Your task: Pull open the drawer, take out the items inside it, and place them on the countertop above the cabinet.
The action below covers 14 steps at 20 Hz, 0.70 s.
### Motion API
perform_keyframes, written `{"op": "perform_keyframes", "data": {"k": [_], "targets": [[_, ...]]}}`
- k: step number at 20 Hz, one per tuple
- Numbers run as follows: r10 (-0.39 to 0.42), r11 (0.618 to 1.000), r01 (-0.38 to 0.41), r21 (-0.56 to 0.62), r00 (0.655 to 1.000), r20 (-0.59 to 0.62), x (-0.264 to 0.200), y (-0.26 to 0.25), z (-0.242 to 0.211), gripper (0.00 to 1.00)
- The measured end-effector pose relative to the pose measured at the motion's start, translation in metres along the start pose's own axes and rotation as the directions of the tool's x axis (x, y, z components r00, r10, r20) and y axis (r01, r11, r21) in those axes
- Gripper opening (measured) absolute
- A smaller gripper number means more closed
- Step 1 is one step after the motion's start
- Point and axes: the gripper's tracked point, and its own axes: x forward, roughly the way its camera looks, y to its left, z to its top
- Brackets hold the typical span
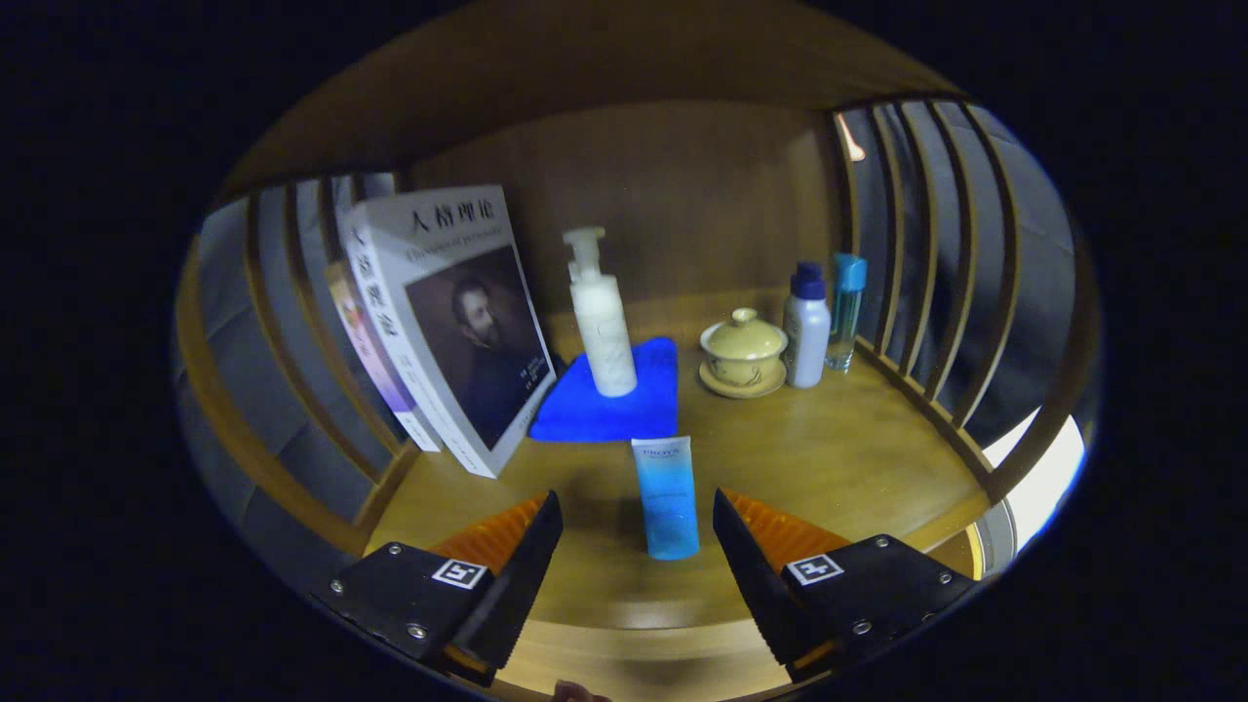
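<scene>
— Books (444, 331) stand at the left side of the wooden countertop (829, 458), yes? How do they stand?

— They stand upright but tilted, and they lean against the slatted wooden rail (292, 341) on the left. The front book shows a portrait on its cover, and thinner books are behind it.

— And what is next, more to the right?

— A blue cloth (604, 405) lies flat on the countertop, just beside the lower corner of the front book. A white pump bottle (602, 317) stands upright on this cloth.

— Where is the task's thing?

— A blue tube (667, 497) stands upright on the countertop, just in front of the cloth. It is between the two fingers of the gripper (637, 531), near their tips, a little closer to the right finger.

— Does the gripper hold it?

— No. The fingers are spread wide, and there is a clear gap between each finger and the tube. Nothing is held.

— What is further to the right?

— A yellowish lidded cup (743, 349) sits on its saucer, beyond the right finger. Just beside it stands a white bottle with a dark blue cap (807, 336), and close to that a slim clear bottle with a light blue cap (846, 310), near the slatted rail on the right.
</scene>
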Motion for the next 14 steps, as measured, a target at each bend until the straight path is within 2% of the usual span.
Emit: {"op": "perform_keyframes", "data": {"k": [4,7,10,14], "targets": [[-0.006,1.000,0.006,-0.001,0.986,0.166,-0.058,0.002,0.014,0.96],[-0.005,0.999,0.014,-0.032,0.964,0.264,-0.101,0.005,0.006,0.95],[-0.013,0.998,0.030,-0.048,0.943,0.331,-0.138,0.010,-0.014,0.95],[-0.042,0.999,0.048,-0.005,0.916,0.399,-0.178,0.010,-0.055,0.95]]}}
